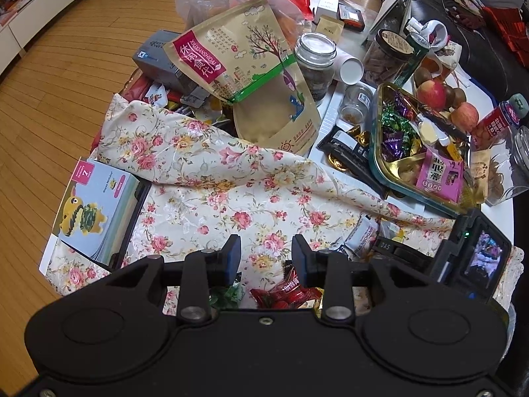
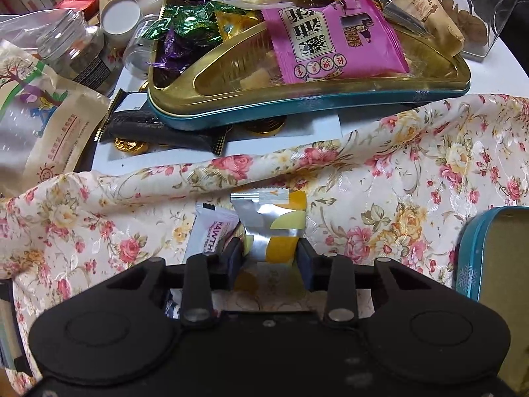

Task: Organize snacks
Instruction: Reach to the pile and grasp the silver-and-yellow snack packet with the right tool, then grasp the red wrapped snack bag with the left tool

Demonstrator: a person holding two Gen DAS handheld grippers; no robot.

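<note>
- The right gripper [image 2: 269,258] has its blue-padded fingers [image 2: 236,258] set apart, one on either side of a silver foil packet [image 2: 271,221] with yellow and pale green patches; whether the pads press the packet cannot be told.
- The crinkled packet lies on a glossy floral cloth [image 2: 396,182], just beside a white wrapper [image 2: 211,228] with printed letters.
- The left gripper [image 1: 266,258] hovers over the same rose-patterned cloth [image 1: 215,192] with its fingers [image 1: 233,258] apart and nothing between them; a red wrapped sweet [image 1: 284,292] lies below the fingers.
- A gold tin tray [image 2: 297,99] with a teal rim, roughly triangular with rounded corners, rests tilted on a black ridged-edge bar [image 2: 158,129] and gold foil coins [image 2: 130,145].
- The tray holds shiny green and purple sweets [image 2: 178,29] and a smooth pink packet [image 2: 334,39].
- A kraft paper pouch [image 1: 238,49] with a tree drawing leans at the far side of the desk, next to a clear glass jar [image 1: 314,59].
- Red apples [image 1: 431,94] sit behind the tray.
- A cardboard toy box [image 1: 96,208] stands at the left edge of the desk.
</note>
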